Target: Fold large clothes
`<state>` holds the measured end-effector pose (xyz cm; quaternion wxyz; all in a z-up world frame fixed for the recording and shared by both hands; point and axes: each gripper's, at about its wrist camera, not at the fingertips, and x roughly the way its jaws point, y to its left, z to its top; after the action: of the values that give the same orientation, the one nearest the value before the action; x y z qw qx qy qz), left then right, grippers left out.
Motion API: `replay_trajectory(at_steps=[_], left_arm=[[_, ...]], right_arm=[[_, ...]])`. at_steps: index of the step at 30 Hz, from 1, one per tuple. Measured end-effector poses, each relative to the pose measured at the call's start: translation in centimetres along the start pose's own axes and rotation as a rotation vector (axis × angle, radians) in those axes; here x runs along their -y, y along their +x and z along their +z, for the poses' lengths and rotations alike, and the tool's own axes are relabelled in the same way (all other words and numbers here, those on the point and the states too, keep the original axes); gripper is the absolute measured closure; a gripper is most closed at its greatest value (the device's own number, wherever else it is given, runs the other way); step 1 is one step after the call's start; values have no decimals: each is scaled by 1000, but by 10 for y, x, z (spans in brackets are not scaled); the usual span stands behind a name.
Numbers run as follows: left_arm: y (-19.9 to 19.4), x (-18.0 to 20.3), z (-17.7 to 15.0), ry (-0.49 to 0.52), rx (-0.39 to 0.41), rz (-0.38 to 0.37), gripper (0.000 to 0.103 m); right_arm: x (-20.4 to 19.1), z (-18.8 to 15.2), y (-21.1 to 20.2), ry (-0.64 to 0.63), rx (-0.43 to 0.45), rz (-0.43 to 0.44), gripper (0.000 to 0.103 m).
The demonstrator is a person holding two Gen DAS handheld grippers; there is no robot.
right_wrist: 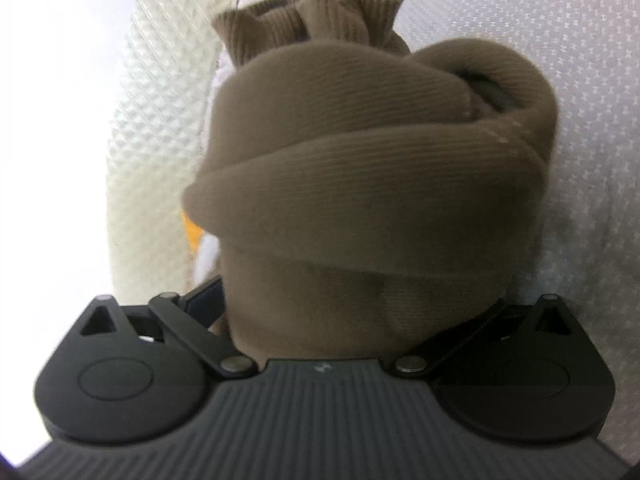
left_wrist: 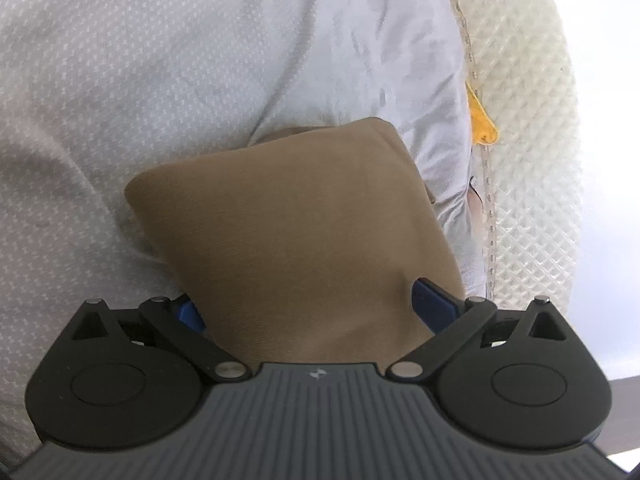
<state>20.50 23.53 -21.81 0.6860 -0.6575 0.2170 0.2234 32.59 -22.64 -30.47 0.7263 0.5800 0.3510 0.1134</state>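
A folded brown ribbed garment [left_wrist: 292,220] lies on a pale patterned bed sheet [left_wrist: 120,100]. It sits between and over the blue fingers [left_wrist: 434,304] of my left gripper [left_wrist: 312,280]. The jaws are spread wide and the cloth hides the fingertips. In the right wrist view the same garment [right_wrist: 360,184] bulges up close to the lens as rolled layers, with its ribbed cuff [right_wrist: 320,12] bunched at the far end. My right gripper [right_wrist: 352,292] also stands wide apart. One dark finger [right_wrist: 206,298] shows at the left; the cloth covers the other.
A cream quilted mattress edge [left_wrist: 528,140] runs along the right of the left wrist view, and the same mattress edge [right_wrist: 160,120] lies along the left of the right wrist view. A small yellow tag [left_wrist: 482,120] sticks out by the seam. Bright overexposed space lies beyond the edge.
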Motion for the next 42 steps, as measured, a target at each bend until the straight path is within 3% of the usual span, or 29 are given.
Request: replay_trajectory(at_steps=[6, 10, 16, 21, 26, 33, 42], left_arm=[[18, -3, -3, -2, 24, 101, 0], [24, -8, 0, -28, 16, 94, 0], [40, -23, 9, -145, -22, 65, 0], [48, -13, 12, -102, -6, 95, 0], [49, -3, 11, -29, 9, 142, 9], [41, 11, 9, 70, 24, 176, 22], [33, 35, 5, 205, 42, 188, 38]], right_arm=[[8, 0, -2, 42, -4, 29, 0], [6, 2, 4, 23, -15, 3, 0], [4, 5, 10, -10, -38, -38, 0], [1, 8, 18, -14, -36, -47, 0], [3, 8, 16, -22, -33, -53, 2], [-4, 5, 9, -63, -22, -58, 19], [-24, 0, -3, -217, 7, 68, 27]])
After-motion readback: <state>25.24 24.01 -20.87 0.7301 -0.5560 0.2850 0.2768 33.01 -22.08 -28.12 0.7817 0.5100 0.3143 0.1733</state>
